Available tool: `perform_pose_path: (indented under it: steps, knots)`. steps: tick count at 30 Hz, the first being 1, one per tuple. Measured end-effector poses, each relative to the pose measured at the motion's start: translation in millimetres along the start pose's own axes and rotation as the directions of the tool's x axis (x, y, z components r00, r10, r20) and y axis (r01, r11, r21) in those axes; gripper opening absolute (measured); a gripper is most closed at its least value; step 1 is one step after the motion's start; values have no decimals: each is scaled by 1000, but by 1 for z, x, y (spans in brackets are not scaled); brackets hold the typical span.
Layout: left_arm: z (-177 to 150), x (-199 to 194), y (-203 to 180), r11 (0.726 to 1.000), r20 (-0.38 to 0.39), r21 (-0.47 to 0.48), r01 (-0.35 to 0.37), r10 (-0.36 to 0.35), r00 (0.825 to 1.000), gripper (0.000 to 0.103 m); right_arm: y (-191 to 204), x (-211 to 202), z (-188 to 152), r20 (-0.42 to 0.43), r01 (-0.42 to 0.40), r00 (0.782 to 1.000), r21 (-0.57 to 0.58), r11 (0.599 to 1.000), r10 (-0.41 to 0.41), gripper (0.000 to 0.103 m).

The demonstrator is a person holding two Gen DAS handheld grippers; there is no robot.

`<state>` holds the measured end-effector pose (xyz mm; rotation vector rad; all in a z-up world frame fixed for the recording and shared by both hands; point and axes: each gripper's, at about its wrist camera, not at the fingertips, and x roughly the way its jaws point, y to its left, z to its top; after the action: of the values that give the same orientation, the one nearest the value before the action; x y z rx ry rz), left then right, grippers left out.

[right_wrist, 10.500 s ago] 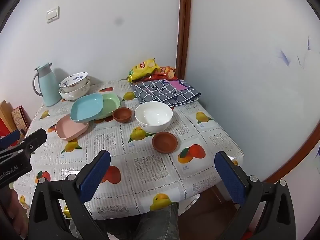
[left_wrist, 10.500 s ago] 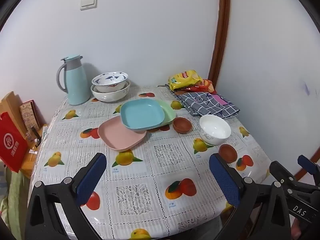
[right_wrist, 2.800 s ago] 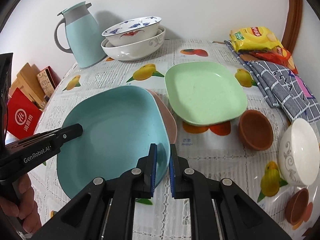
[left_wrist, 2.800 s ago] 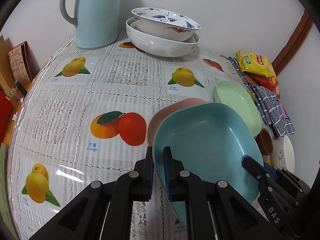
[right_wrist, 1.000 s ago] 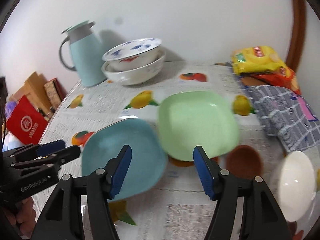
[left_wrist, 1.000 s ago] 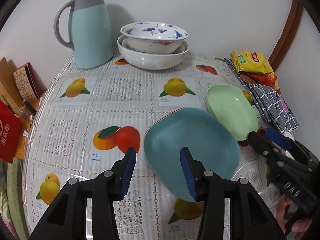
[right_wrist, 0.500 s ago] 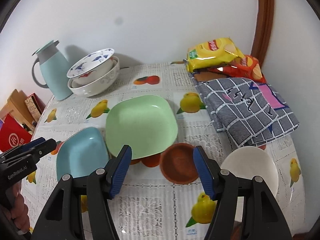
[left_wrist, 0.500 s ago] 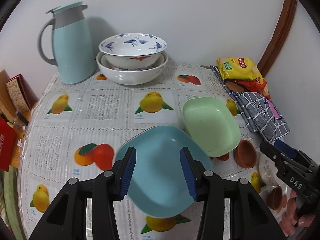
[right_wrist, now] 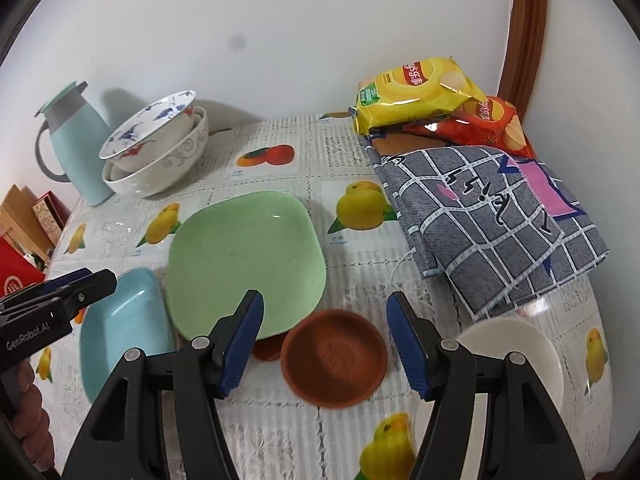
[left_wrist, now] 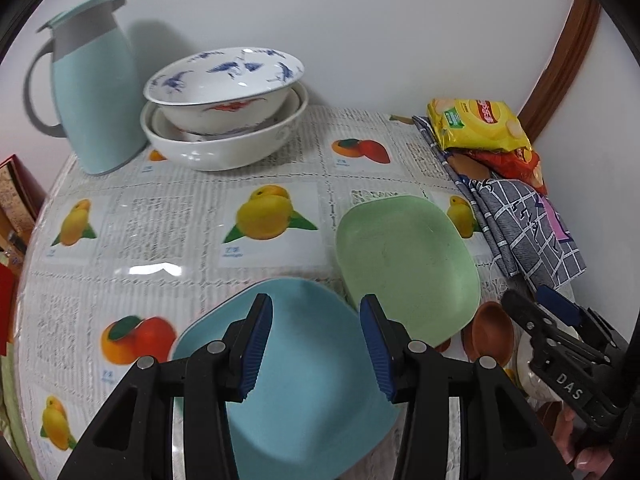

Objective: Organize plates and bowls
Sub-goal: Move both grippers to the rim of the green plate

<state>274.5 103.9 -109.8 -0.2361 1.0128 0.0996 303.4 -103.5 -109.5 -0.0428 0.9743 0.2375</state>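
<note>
Two plates: the blue plate (left_wrist: 304,392) lies near the table's front edge toward its left side, and the green plate (right_wrist: 244,260) sits just beside it on the right, nearer the middle.
Brown bowl (right_wrist: 334,362): just right of the green plate's front corner, which overlaps its rim in my left view.
White bowl (right_wrist: 516,356): near the table's right edge, right of the brown bowl.
Stacked bowls (left_wrist: 224,104): at the back edge, a blue-patterned one nested in a larger white one.
My left gripper (left_wrist: 316,344): jaws spread, holding nothing, above the blue plate.
My right gripper (right_wrist: 324,340): jaws spread and empty, above the brown bowl.
Jug (left_wrist: 94,92): pale blue, in the back left corner beside the stacked bowls.
Snack bags (right_wrist: 420,92): yellow on red, in the back right corner.
Checked cloth (right_wrist: 492,216): along the right edge, in front of the bags.
Table (left_wrist: 180,208): covered with a fruit-print cloth.
</note>
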Motion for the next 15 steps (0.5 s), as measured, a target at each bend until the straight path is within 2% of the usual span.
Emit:
perform_pose_path:
  steps: [5, 12, 15]
  knots:
    - [11, 22, -9, 1000, -18, 15, 8, -7, 1000, 44, 0, 23, 8, -21, 0, 1000, 10, 1000, 0, 63]
    - [22, 50, -16, 997, -52, 11, 78, -77, 996, 44, 5, 48, 16, -55, 17, 998, -14, 1000, -18, 62]
    - [25, 60, -18, 998, -60, -1, 56, -56, 997, 44, 7, 57, 18, -70, 18, 997, -21, 1000, -20, 61]
